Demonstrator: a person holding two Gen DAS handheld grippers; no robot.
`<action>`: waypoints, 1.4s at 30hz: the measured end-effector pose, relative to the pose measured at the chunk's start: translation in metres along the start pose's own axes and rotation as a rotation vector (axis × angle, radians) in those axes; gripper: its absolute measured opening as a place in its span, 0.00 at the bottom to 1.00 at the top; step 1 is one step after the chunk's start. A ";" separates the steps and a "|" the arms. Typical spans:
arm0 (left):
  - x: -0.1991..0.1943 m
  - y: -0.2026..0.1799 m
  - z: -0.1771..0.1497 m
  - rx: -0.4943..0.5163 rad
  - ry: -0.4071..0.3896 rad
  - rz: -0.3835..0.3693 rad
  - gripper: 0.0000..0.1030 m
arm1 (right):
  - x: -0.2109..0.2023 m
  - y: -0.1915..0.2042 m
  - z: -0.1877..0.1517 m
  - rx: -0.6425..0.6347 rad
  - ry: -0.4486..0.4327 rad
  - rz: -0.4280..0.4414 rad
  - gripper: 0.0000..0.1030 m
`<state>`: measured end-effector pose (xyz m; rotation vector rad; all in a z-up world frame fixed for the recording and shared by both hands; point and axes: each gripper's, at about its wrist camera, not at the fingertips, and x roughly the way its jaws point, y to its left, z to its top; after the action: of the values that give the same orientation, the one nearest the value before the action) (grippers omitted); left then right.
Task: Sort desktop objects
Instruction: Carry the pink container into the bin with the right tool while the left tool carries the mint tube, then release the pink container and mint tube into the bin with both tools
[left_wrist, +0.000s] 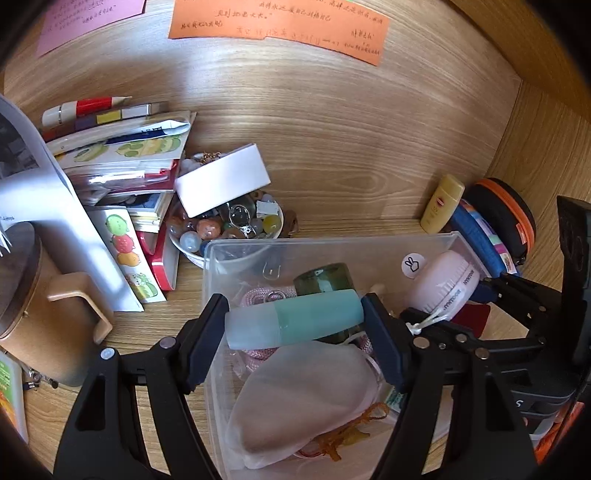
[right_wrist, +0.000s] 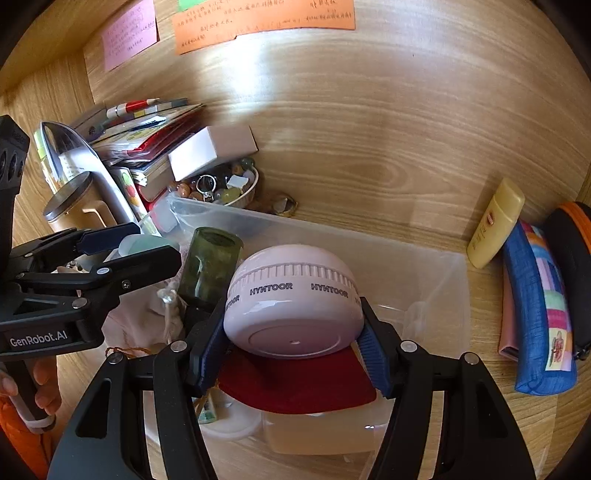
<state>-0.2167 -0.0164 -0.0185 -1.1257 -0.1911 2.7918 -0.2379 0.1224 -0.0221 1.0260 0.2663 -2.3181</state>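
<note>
The left tool (left_wrist: 295, 325) is clamped on a teal travel bottle (left_wrist: 293, 319), its pads pressing on the bottle's two ends, and it holds the bottle crosswise above the clear plastic bin (left_wrist: 332, 242). The right tool (right_wrist: 293, 332) is clamped on a round pink gadget (right_wrist: 291, 299) — pads on opposite sides of it — and hangs over the same bin, on the far side from the left tool.

The bin already holds a fair load: a green glass jar (right_wrist: 210, 266), a pale cloth pouch (left_wrist: 303, 398), a red pouch (right_wrist: 299, 384) beneath the pink gadget, and a few small bits I cannot make out. So the sorting looks well under way, and both held things seem about to go in.

Outside the bin, on the worktop (left_wrist: 332, 129), much is left — a bowl of beads (left_wrist: 229, 229) just behind the bin, a stack of books and cards (left_wrist: 125, 162) beyond the bowl, and a yellow bottle (right_wrist: 495, 225), a blue fabric case (right_wrist: 543, 325) and a black round case (right_wrist: 570, 258) on the bin's other side.
</note>
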 end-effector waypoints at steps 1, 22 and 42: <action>0.002 -0.001 0.000 0.005 0.004 0.001 0.71 | 0.001 0.000 0.000 0.000 0.004 -0.002 0.58; -0.003 -0.005 -0.001 0.021 -0.026 0.010 0.83 | -0.013 -0.002 -0.001 -0.031 -0.039 -0.071 0.69; -0.073 -0.006 -0.006 -0.044 -0.100 0.143 0.95 | -0.080 -0.005 -0.009 -0.029 -0.141 -0.140 0.90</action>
<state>-0.1599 -0.0218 0.0277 -1.0491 -0.1889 2.9870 -0.1927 0.1649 0.0297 0.8491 0.3238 -2.4917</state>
